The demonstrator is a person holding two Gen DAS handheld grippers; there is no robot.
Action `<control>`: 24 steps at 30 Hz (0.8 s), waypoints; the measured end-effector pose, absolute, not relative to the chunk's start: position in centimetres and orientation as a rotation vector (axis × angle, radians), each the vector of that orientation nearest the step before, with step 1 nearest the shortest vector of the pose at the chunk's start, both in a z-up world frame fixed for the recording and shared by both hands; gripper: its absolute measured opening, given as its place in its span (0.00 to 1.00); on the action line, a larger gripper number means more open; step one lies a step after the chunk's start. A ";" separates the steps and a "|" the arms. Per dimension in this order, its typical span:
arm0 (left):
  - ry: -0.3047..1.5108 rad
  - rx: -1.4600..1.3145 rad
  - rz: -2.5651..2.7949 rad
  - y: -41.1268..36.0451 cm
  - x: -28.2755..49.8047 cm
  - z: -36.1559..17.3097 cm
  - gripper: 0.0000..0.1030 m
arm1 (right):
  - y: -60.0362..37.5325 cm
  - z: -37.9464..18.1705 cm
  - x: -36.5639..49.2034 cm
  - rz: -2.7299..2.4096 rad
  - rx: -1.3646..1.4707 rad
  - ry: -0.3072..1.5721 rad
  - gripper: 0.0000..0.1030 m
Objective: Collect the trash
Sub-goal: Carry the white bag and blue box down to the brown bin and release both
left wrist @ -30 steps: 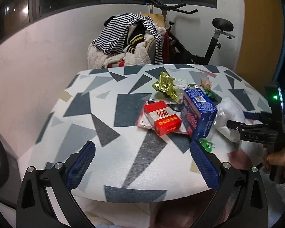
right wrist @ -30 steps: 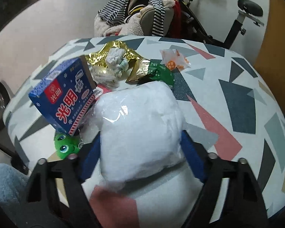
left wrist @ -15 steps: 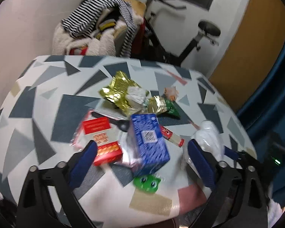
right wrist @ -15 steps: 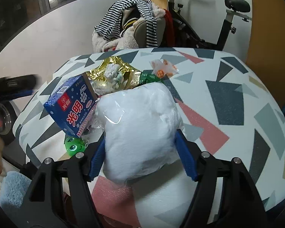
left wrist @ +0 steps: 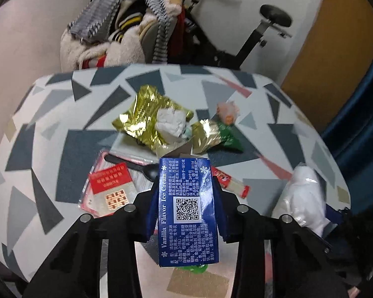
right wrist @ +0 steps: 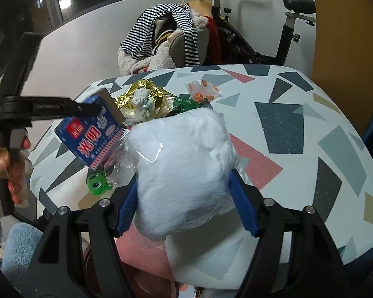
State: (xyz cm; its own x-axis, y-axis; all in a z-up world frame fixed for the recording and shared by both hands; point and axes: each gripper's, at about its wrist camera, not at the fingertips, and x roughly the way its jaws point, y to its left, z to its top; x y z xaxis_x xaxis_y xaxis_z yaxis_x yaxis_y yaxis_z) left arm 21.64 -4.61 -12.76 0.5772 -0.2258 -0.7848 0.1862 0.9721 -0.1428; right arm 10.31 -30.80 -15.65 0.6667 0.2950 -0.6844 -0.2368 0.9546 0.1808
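The blue cardboard ice cream box (left wrist: 188, 208) is flanked by the closing jaws of the left gripper (left wrist: 186, 211); its contents cannot be seen. A clear plastic bag stuffed with white fluff (right wrist: 184, 171) is clamped in the right gripper (right wrist: 185, 198), jaws wide.

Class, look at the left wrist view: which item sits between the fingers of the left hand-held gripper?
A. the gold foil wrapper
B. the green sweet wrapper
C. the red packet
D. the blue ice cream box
D: the blue ice cream box stands between the closing jaws of the left hand-held gripper.
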 end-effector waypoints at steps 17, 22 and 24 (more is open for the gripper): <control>0.787 0.074 -0.279 -1.1 4.7 -8.7 0.37 | -25.1 -14.4 2.3 0.545 -0.031 0.730 0.67; 0.797 0.038 -0.254 1.0 0.9 -9.4 0.37 | -22.3 -16.1 -1.2 0.678 -0.076 0.792 0.67; 0.800 0.016 -0.244 1.7 0.1 -9.7 0.37 | -21.1 -16.8 -2.1 0.738 -0.088 0.822 0.67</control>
State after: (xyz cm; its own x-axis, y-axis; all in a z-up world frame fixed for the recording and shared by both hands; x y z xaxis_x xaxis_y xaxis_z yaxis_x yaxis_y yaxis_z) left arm 0.09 1.74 -9.68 0.6700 -0.2107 -0.7119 0.2227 0.9718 -0.0780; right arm -2.15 -21.10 -16.79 0.4494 0.5635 -0.6932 -0.6290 0.7506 0.2024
